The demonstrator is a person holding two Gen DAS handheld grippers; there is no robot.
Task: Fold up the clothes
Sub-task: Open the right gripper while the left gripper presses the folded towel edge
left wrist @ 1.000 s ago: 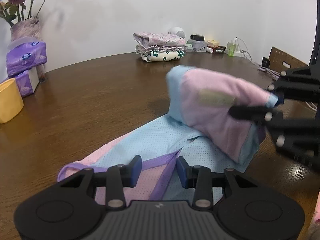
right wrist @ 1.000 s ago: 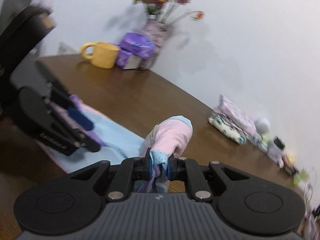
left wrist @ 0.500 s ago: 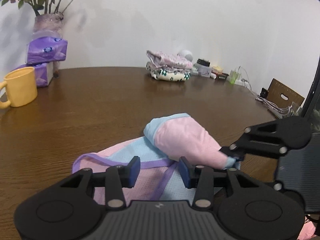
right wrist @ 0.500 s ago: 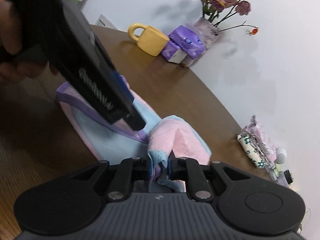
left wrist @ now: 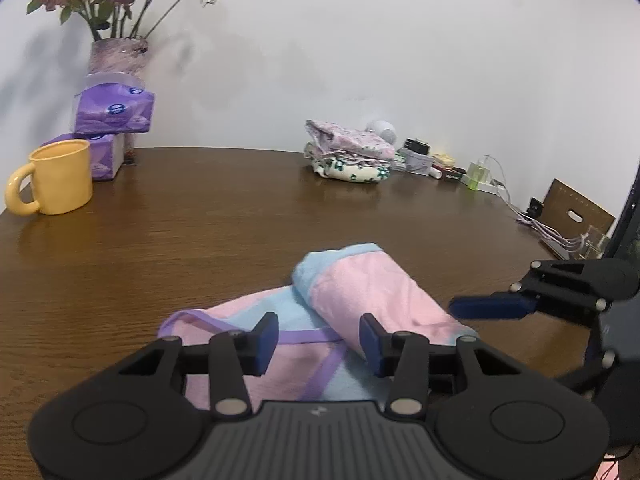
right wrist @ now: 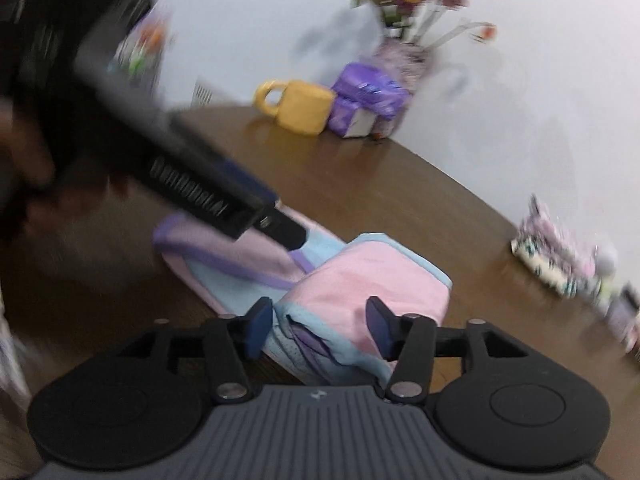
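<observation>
Lying near the front edge of the brown wooden table [left wrist: 208, 240]: a pink and light-blue garment [left wrist: 372, 300] with purple trim, one end doubled back over the flat part into a thick pink fold. Hovering just above the flat, purple-edged part: the left gripper [left wrist: 318, 338], jaws standing apart, closing on nothing, no cloth pinched between the blue pads. Opening right now over the near end of the fold: the right gripper [right wrist: 318, 322], jaws spreading, bunched blue and pink hem sitting between the pads, neither pad pressing on it. Showing in the left wrist view too, at the right edge, one blue finger of the right gripper pointing toward the fold. Crossing the right wrist view from the upper left, blurred: the left gripper's dark body, tip over the flat part of the cloth. Standing at the far left by the wall: a yellow mug [left wrist: 56, 176], purple tissue packs [left wrist: 114, 110] and a vase of dried roses [left wrist: 116, 54]. Resting further along the wall, well apart from the garment: a stack of folded floral clothes [left wrist: 348, 156].
</observation>
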